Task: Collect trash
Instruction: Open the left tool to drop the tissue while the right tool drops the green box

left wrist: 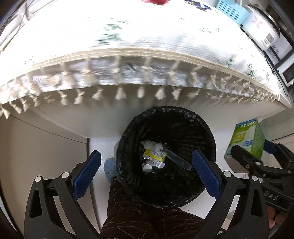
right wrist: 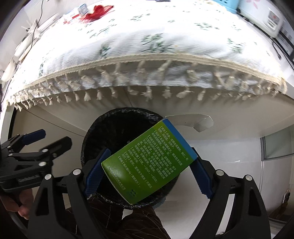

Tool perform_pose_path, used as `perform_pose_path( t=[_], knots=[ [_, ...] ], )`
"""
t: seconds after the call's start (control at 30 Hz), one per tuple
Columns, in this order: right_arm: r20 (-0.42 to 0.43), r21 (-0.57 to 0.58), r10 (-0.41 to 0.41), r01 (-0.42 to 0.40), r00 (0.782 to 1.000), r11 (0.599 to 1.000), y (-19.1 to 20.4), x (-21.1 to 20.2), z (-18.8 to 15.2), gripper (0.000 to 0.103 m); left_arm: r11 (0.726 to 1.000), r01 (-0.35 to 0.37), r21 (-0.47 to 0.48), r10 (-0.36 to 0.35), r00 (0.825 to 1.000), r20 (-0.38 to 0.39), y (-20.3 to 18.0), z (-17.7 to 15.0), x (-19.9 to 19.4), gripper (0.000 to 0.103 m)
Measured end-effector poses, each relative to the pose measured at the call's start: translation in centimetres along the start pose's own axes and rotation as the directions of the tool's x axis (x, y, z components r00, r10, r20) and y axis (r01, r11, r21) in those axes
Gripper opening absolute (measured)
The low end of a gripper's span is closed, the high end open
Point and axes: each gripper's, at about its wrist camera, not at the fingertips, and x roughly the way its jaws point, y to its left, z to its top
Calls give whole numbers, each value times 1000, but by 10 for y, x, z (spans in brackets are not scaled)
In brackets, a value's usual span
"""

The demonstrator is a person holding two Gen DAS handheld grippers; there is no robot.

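Note:
A black bin (left wrist: 194, 136) lined with a black bag stands on the floor below the table edge; it holds a crumpled tissue (left wrist: 153, 145), a yellow wrapper (left wrist: 154, 155) and a clear plastic strip. My left gripper (left wrist: 147, 174) is open and empty right above the bin. My right gripper (right wrist: 147, 169) is shut on a green box (right wrist: 147, 163) with an open white flap, held tilted over the bin (right wrist: 114, 128). The box (left wrist: 246, 139) and the right gripper (left wrist: 257, 156) also show at the right of the left wrist view. The left gripper (right wrist: 36, 139) shows at the left of the right wrist view.
A table with a white floral cloth with tassels (left wrist: 128, 55) overhangs the bin. A blue basket (left wrist: 231, 9) and a white appliance (left wrist: 261, 23) stand at its far right. Red items (right wrist: 95, 11) lie at the far side. My brown-clad leg (left wrist: 137, 217) is below the bin.

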Motion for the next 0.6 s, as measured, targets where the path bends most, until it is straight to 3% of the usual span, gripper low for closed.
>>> perform_pose_path(
  t=[0.6],
  knots=[
    [-36, -94, 22, -26, 999, 995, 42, 28, 11, 82, 995, -48, -88, 48, 999, 6, 46, -6, -5, 97]
  ],
)
